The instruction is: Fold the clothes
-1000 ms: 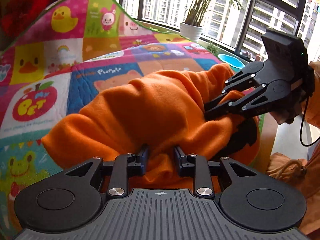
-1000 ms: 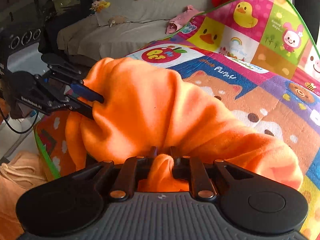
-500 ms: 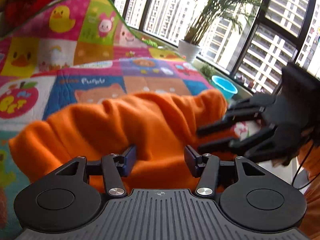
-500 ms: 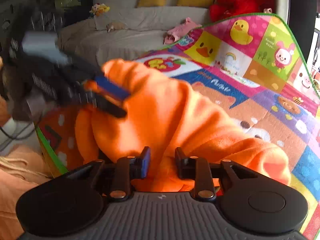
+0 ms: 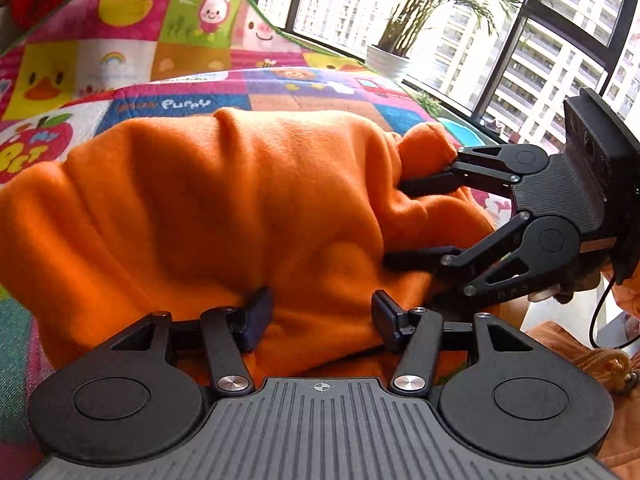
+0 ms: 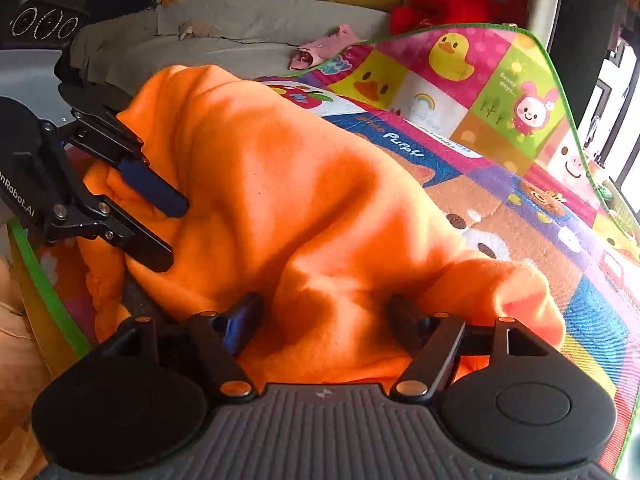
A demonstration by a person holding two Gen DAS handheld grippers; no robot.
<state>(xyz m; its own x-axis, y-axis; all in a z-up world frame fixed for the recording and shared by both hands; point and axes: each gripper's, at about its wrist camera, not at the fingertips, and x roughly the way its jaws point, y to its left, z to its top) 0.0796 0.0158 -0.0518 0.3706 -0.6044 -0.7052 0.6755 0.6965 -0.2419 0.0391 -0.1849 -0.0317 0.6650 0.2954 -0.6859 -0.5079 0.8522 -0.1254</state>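
An orange fleece garment [image 5: 224,208] lies bunched on a colourful cartoon play mat [image 5: 168,68]; it also fills the right wrist view [image 6: 300,208]. My left gripper [image 5: 320,316] is open, its fingers spread around a fold at the garment's near edge. My right gripper [image 6: 324,316] is open too, fingers apart on the cloth. In the left wrist view the right gripper [image 5: 396,224] shows at the right, jaws wide against the garment. In the right wrist view the left gripper [image 6: 172,232] shows at the left, open at the cloth's edge.
The mat's green edge [image 6: 44,280] runs along the near left side. A potted plant [image 5: 388,64] and a blue bowl [image 5: 460,128] stand by the window. A grey sofa [image 6: 224,24] with yellow cushions stands behind. More orange-brown cloth [image 5: 580,360] lies off the mat.
Both grippers were shut on the orange garment a second ago; both have opened and let go of it. The garment has settled lower onto the mat.
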